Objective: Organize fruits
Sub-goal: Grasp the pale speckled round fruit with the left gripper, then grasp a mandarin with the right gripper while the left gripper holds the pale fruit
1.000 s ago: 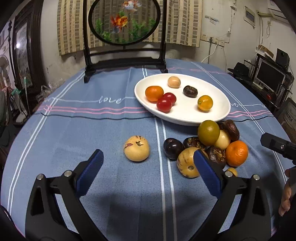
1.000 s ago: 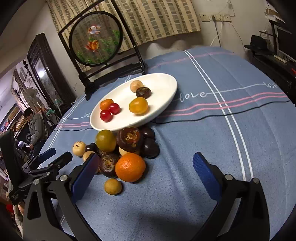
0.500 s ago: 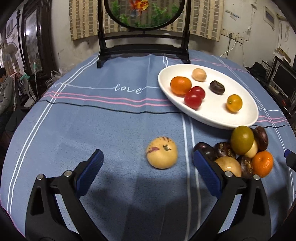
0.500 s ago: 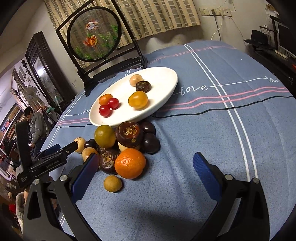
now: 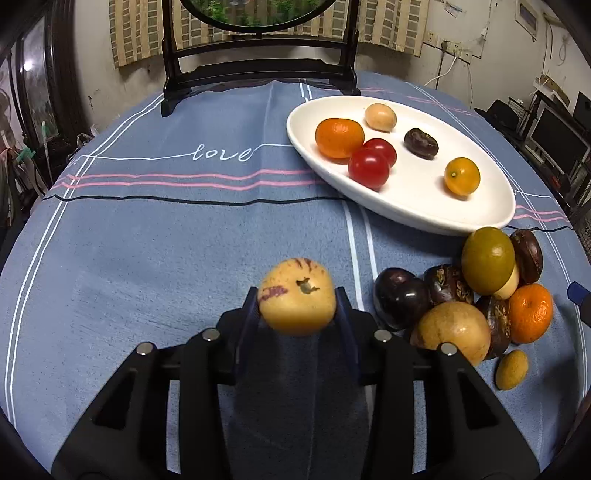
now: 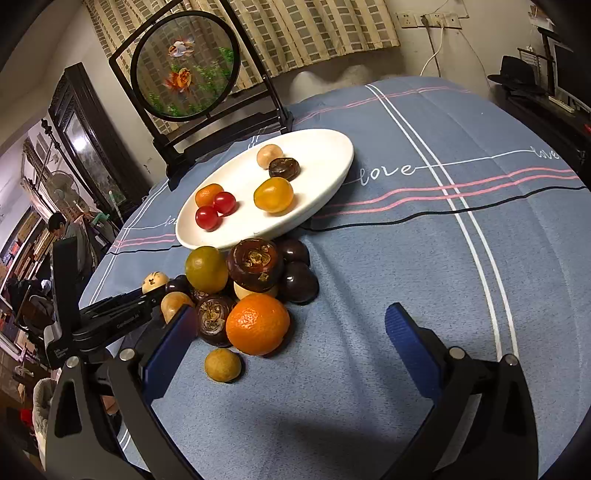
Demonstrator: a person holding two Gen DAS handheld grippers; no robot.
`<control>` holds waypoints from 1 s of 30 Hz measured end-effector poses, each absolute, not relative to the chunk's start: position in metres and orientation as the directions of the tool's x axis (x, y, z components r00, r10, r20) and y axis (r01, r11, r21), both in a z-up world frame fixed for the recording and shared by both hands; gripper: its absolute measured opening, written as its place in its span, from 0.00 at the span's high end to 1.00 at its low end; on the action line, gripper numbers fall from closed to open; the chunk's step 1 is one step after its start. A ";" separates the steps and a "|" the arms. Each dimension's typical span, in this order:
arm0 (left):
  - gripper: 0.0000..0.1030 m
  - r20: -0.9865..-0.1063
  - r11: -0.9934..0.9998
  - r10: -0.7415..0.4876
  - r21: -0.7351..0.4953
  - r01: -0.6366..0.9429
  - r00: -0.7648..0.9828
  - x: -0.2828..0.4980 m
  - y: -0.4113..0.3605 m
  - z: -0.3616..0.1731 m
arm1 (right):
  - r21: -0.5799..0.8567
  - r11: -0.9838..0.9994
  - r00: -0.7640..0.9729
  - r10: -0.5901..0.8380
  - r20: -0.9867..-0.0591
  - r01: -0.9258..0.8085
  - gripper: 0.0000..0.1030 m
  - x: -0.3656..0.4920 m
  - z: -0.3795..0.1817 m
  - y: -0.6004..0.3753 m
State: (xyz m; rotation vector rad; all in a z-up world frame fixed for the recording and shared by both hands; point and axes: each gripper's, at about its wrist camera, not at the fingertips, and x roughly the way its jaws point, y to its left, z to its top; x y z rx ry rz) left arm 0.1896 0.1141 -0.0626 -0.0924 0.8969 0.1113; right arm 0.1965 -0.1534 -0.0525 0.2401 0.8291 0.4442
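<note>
Our left gripper point(image 5: 297, 306), wide open a moment ago, now clamps the speckled yellow fruit point(image 5: 297, 297) just left of the pile point(image 5: 476, 295), ready for the white plate point(image 5: 413, 206), while our right gripper point(image 6: 291, 339) hovers open, empty.

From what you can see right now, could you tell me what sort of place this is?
Probably a lived-in home room: a table with a blue "love" tablecloth, a round goldfish screen before curtains, and a plate of fruit.

The blue tablecloth point(image 5: 184, 236) carries one word — "love" — in white script.
</note>
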 end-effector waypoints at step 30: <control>0.61 -0.730 0.990 0.067 -0.036 -0.136 0.680 0.172 0.113 -0.047 | 0.228 0.951 0.689 0.310 -0.655 -0.211 0.01 0.198 -0.053 -0.170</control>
